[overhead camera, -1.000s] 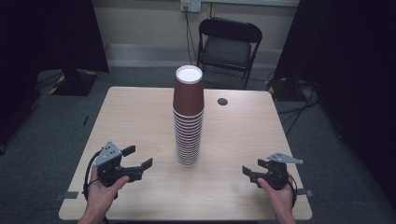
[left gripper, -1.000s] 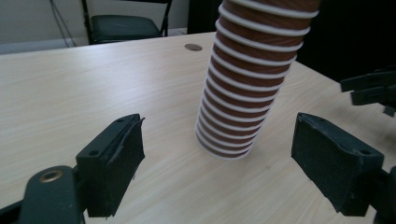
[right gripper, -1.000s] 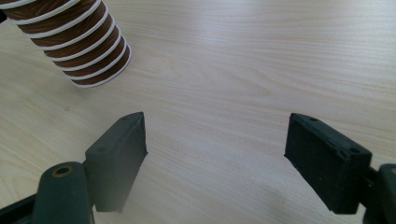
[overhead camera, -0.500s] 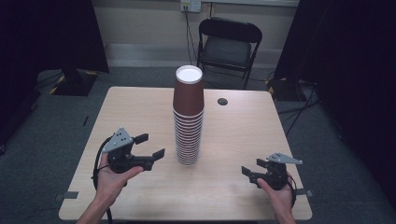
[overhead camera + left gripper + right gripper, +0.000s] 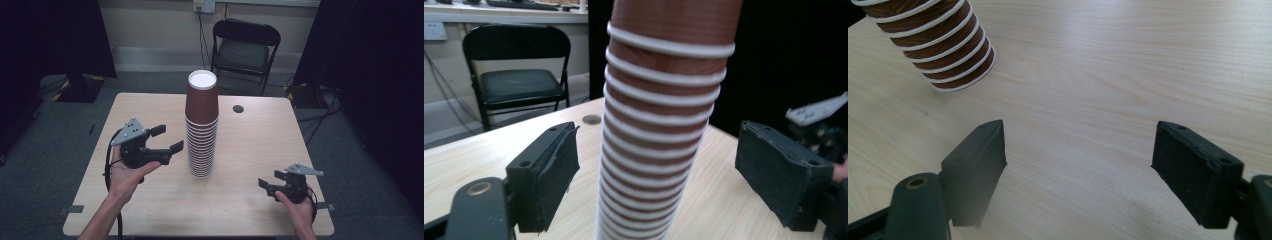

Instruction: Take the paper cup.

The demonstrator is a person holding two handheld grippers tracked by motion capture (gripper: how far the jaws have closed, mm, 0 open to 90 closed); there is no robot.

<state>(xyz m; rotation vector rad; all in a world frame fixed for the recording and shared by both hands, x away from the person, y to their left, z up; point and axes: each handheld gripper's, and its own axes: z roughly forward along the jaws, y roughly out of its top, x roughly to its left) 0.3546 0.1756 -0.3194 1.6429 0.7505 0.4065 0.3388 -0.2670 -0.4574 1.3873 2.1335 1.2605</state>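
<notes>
Stacked brown paper cups with white rolled rims (image 5: 202,125) form a tall upright column, mouths down, near the middle of the pale wooden table (image 5: 250,145) in the high view. The left gripper (image 5: 167,139) is held up off the table just beside the column's left flank, level with its middle, jaws spread wide and pointing at it. The right gripper (image 5: 267,184) sits low near the table's front right corner, well apart from the stack, jaws also spread. A small dark round disc (image 5: 238,108) lies on the table behind the cups, and a black folding chair (image 5: 245,47) stands beyond the far edge.

In the left gripper view, the cup column (image 5: 659,125) rises straight ahead between the two black padded jaws, each standing clear of it with a gap on either side. The long axis of the stack runs vertically, across the line along which the jaws would close, so a squeeze here would likely clamp the column's side. The other gripper shows at the right edge.

In the right gripper view, the jaws gape over bare wood, and the foot of the stack (image 5: 955,57) lies ahead and to the upper left. The left hand is plainly the nearer.
</notes>
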